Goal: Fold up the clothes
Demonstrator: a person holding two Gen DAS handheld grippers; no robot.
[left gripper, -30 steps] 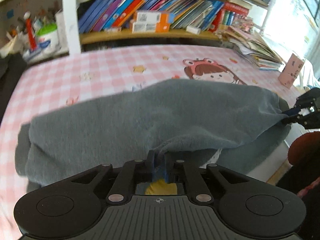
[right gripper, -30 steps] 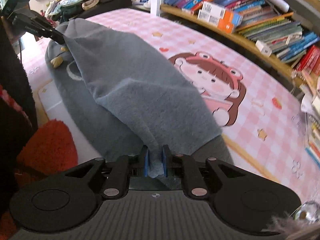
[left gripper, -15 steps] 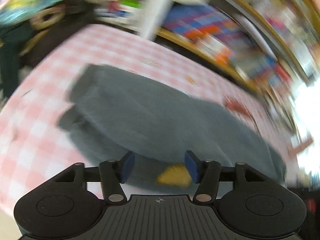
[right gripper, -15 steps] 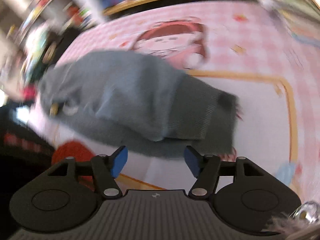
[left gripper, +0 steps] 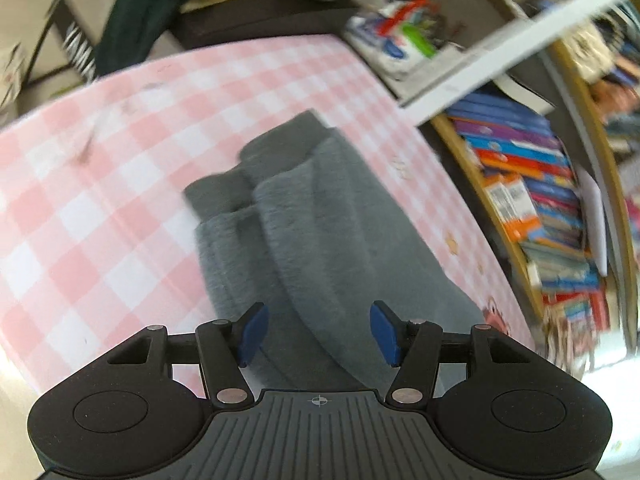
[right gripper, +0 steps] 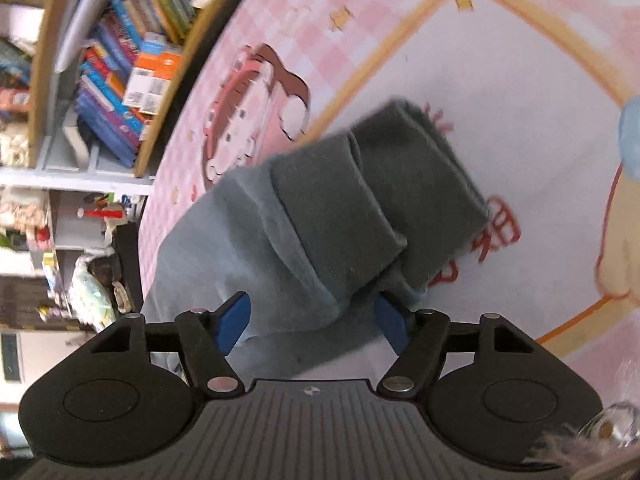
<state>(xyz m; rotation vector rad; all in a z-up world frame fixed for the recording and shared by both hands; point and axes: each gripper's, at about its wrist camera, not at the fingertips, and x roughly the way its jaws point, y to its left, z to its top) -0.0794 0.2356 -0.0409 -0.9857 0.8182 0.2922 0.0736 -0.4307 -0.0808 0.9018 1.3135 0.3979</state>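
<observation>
A grey fleece garment (left gripper: 320,240) lies folded lengthwise on the pink checked table cover (left gripper: 100,184). In the left wrist view its darker cuffs (left gripper: 256,168) point away from me. My left gripper (left gripper: 316,334) is open and empty, just above the near part of the garment. In the right wrist view the same garment (right gripper: 256,240) shows its dark ribbed band ends (right gripper: 384,200) lying over the cartoon print. My right gripper (right gripper: 312,322) is open and empty, its fingers on either side of the garment's near edge.
A wooden shelf of books (left gripper: 536,208) runs along the table's far side, also in the right wrist view (right gripper: 120,68). Clutter and dark clothing (left gripper: 152,8) sit beyond the table's end. A cartoon girl print (right gripper: 256,92) marks the cover.
Both grippers let go of the garment and opened. The lifted layer now lies flat, folded over. Both cameras have swung round to look along the garment's length.
</observation>
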